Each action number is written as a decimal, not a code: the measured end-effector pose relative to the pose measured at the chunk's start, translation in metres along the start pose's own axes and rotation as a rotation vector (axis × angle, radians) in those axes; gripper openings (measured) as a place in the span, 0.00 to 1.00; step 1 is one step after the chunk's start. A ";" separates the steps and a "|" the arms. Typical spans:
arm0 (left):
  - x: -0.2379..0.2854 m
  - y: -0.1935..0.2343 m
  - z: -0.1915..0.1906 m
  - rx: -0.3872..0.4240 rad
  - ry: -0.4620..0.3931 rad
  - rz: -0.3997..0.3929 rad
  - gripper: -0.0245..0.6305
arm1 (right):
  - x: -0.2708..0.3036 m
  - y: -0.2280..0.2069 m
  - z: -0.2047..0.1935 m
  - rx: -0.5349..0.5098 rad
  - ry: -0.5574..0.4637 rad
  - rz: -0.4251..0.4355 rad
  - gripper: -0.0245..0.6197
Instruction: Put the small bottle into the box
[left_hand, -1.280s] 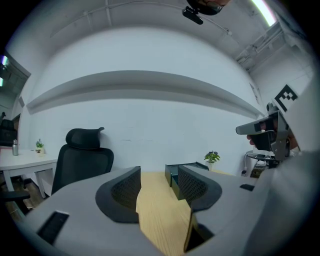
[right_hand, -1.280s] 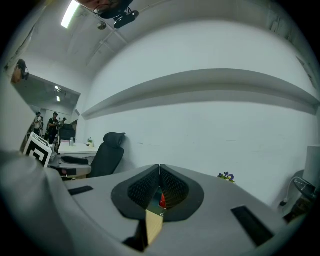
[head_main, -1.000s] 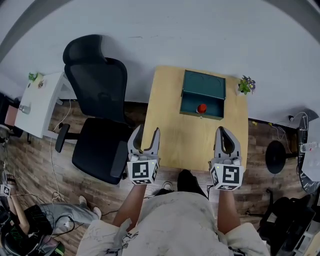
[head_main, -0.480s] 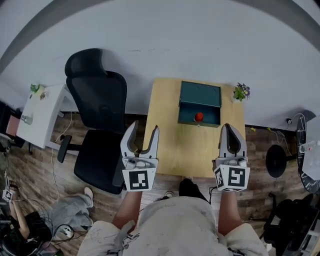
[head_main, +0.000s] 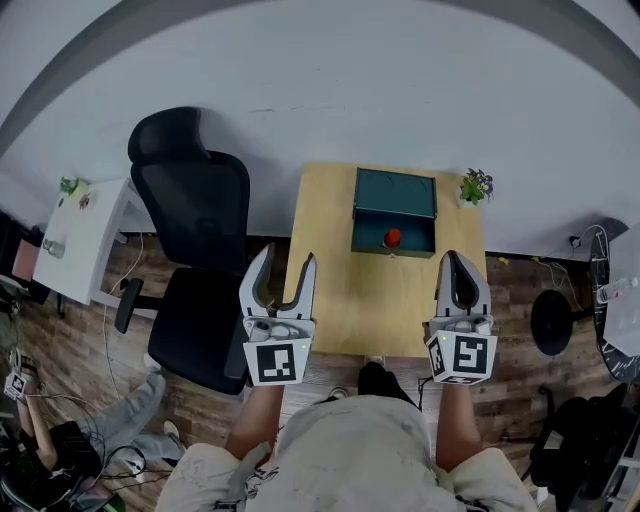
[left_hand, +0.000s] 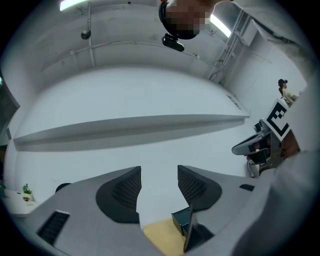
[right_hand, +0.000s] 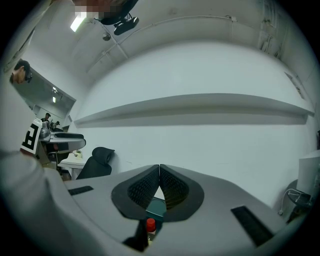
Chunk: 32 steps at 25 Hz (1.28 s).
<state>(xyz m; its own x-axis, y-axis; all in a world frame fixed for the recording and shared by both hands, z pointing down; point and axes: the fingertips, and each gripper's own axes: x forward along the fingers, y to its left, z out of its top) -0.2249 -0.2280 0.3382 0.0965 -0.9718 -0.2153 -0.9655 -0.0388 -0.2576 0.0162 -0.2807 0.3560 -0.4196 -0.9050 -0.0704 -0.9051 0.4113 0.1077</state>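
Shift: table (head_main: 330, 290) and box (head_main: 394, 190) sit lower and a little smaller in the head view than a second ago, as if the head has pulled back; both grippers hold much the same stance
Small bottle (head_main: 391, 239): upright with its red cap on top, at the open front of the box; whether its base is inside or just before the box I cannot tell
Bearing: from the right gripper (head_main: 453, 262) the bottle lies at about 11 o'clock, and from the left gripper (head_main: 286, 262) at about 2 o'clock; the right one is nearer, and its own view has the bottle (right_hand: 150, 226) dead ahead below the jaws
Left gripper (left_hand: 159, 175): jaws spread, nothing between them
Right gripper (right_hand: 159, 172): ribbed pads pressed together, empty
Box: dark teal, hard-edged, lid raised behind
Table: pale wood, smooth
Judgement: the right gripper must unclench before it can take the bottle's narrow body
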 end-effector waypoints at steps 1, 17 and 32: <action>0.000 0.000 0.000 0.000 0.000 0.000 0.40 | 0.000 -0.001 -0.001 0.000 0.002 -0.001 0.06; 0.005 -0.001 -0.005 -0.008 0.018 0.011 0.14 | 0.001 -0.002 -0.004 0.009 0.009 0.004 0.06; 0.008 -0.001 -0.010 -0.023 0.030 0.023 0.05 | 0.005 -0.002 -0.009 0.004 0.023 0.017 0.06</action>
<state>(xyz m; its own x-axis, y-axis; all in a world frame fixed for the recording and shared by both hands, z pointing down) -0.2253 -0.2385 0.3466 0.0669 -0.9791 -0.1921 -0.9726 -0.0211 -0.2314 0.0165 -0.2867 0.3645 -0.4333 -0.9001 -0.0457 -0.8981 0.4270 0.1050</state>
